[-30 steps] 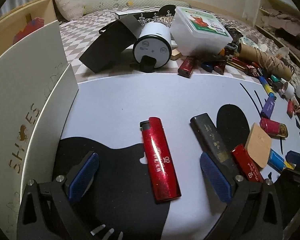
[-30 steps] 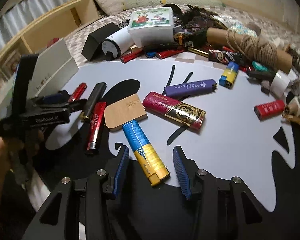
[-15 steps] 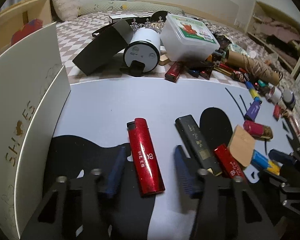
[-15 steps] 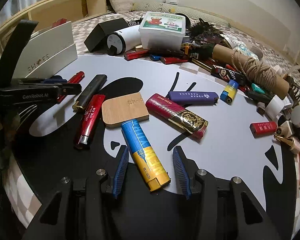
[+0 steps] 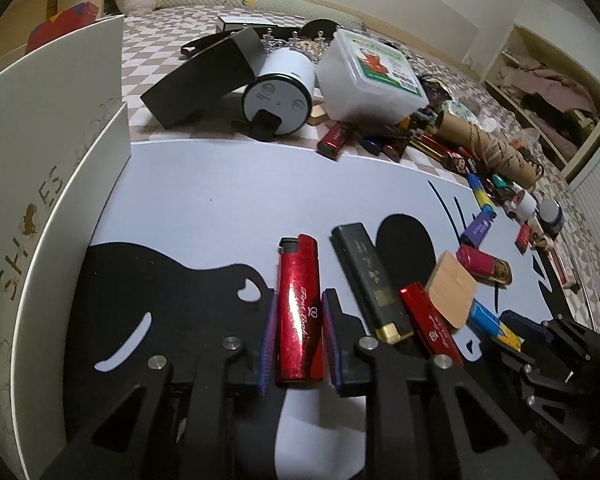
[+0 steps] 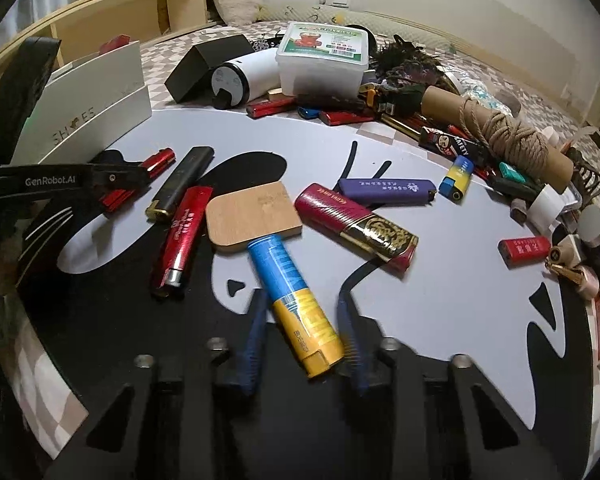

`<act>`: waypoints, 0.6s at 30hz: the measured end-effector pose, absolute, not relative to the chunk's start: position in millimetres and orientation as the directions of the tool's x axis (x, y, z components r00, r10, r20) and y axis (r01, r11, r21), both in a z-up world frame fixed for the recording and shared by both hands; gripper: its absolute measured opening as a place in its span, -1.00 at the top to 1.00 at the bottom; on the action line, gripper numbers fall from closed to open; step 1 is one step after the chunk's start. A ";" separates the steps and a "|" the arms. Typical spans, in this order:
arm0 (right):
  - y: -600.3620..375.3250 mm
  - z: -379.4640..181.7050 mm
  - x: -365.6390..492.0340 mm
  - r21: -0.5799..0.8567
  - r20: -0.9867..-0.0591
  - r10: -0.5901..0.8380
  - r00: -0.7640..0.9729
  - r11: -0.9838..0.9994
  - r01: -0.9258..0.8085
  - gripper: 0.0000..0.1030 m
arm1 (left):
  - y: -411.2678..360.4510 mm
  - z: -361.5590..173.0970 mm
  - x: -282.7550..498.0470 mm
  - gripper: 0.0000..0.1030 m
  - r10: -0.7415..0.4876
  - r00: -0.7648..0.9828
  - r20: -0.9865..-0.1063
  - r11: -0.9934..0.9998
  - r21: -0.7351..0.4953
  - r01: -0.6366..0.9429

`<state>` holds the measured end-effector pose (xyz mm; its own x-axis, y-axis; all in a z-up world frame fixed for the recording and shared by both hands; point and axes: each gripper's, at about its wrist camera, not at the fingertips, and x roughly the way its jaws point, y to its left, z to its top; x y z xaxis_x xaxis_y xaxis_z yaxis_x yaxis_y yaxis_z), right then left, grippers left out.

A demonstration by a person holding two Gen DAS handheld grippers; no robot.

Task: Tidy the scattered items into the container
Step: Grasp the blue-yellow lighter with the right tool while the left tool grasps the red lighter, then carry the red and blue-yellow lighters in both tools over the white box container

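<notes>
Left gripper (image 5: pixel 299 322) is clamped on the glossy red lighter (image 5: pixel 299 312), which lies on the grey-and-black mat (image 5: pixel 228 200) beside the white cardboard shoe box (image 5: pixel 52 152). Right gripper (image 6: pixel 304 330) jaws are closing around the blue-and-yellow lighter (image 6: pixel 294 300); pad contact is not yet seen.

You get open mat (image 5: pixel 228 204) right of white shoe box (image 5: pixel 40 184); lighters crowd farther right, clutter blocks behind.
</notes>
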<state>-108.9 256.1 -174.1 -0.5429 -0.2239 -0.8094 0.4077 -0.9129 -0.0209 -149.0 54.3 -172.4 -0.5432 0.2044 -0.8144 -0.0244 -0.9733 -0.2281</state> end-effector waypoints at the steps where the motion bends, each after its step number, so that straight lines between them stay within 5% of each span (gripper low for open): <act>1: 255.0 -174.3 -106.8 -0.023 -0.808 -0.218 -0.547 -0.916 0.400 0.56 | 54.9 -172.2 -148.0 0.57 0.204 -0.542 -0.815 -0.974 -0.225 -0.028; 18: 265.2 -164.4 -84.9 0.087 -0.813 -0.218 -0.540 -0.963 0.257 0.58 | 59.9 -167.6 -134.0 0.57 0.232 -0.527 -0.817 -0.970 -0.232 -0.068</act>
